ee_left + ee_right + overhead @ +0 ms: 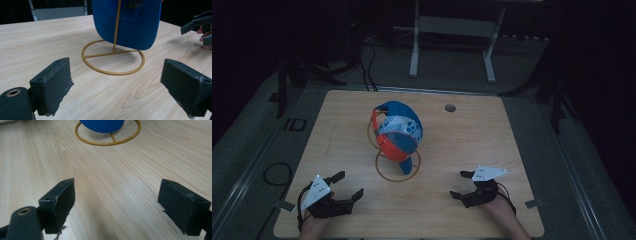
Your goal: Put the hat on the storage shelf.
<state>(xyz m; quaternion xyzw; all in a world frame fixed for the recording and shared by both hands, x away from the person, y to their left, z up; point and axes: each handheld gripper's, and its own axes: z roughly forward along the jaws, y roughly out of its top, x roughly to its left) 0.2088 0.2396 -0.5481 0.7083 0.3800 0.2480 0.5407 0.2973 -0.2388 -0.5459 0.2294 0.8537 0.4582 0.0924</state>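
— Where do we find the cap (398, 131)?

— At the middle of the wooden table (492, 145), hung on a gold wire stand (396, 172) whose ring base lies flat on the wood. It is blue, with red and patterned panels. In the left gripper view its blue brim hangs over the ring.

— And our two grippers?

— From the cap, the left gripper (345, 186) sits at about seven o'clock, the right gripper (460, 184) at about five o'clock, both near the table's front edge and well apart from the stand.

— How do the jaws stand?

— Released on both: spread wide, nothing between them, bare wood below.
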